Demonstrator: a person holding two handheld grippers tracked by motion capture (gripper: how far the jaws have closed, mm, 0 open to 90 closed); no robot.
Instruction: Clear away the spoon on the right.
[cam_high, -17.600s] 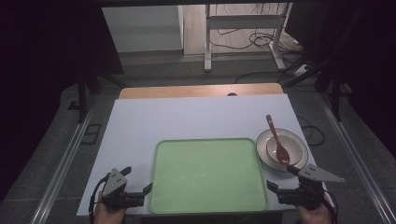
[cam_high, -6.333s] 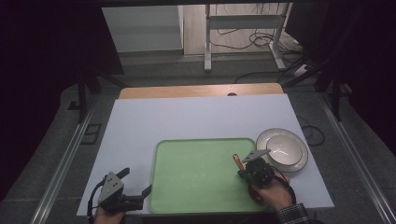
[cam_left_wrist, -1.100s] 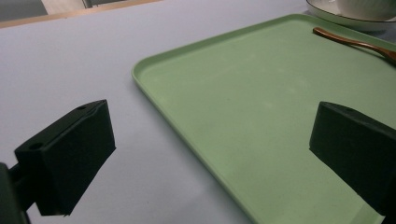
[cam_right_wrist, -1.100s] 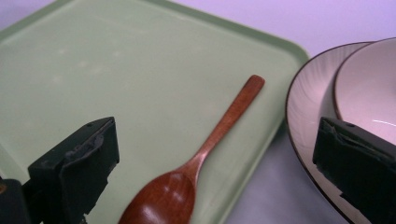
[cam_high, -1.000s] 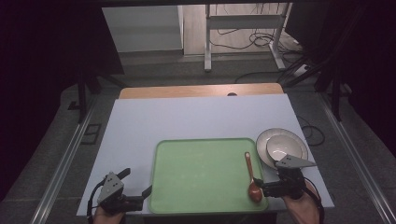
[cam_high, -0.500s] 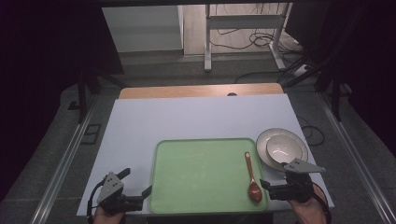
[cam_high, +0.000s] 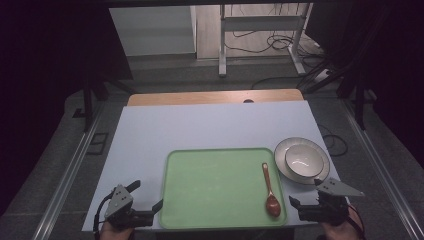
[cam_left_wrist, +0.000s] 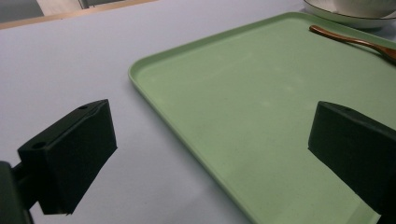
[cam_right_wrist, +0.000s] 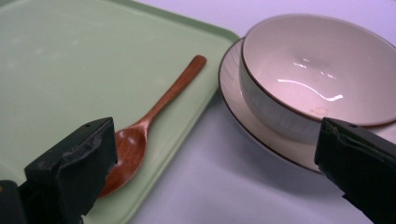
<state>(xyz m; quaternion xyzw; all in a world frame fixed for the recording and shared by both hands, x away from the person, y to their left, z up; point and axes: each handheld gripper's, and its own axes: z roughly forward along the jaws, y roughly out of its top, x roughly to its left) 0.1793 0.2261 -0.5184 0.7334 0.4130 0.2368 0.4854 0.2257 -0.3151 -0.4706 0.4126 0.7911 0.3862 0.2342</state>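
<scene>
**Tongs at rest beside the tray**

Left tongs (cam_high: 145, 200) and right tongs (cam_high: 303, 206) lie low at the desk's (cam_high: 210, 125) near edge, jaws apart, empty, flanking the green tray (cam_high: 215, 185). Wooden spoon (cam_high: 270, 192) lies on the tray's right side; bowl (cam_high: 304, 159) sits on plate (cam_high: 285, 167).

High view looks down; both gripper views closely share the tray (cam_high: 215, 187).

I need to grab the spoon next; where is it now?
The wooden spoon lies on the green tray, along its right edge, bowl end nearest the right tool, beside the plate.
</scene>
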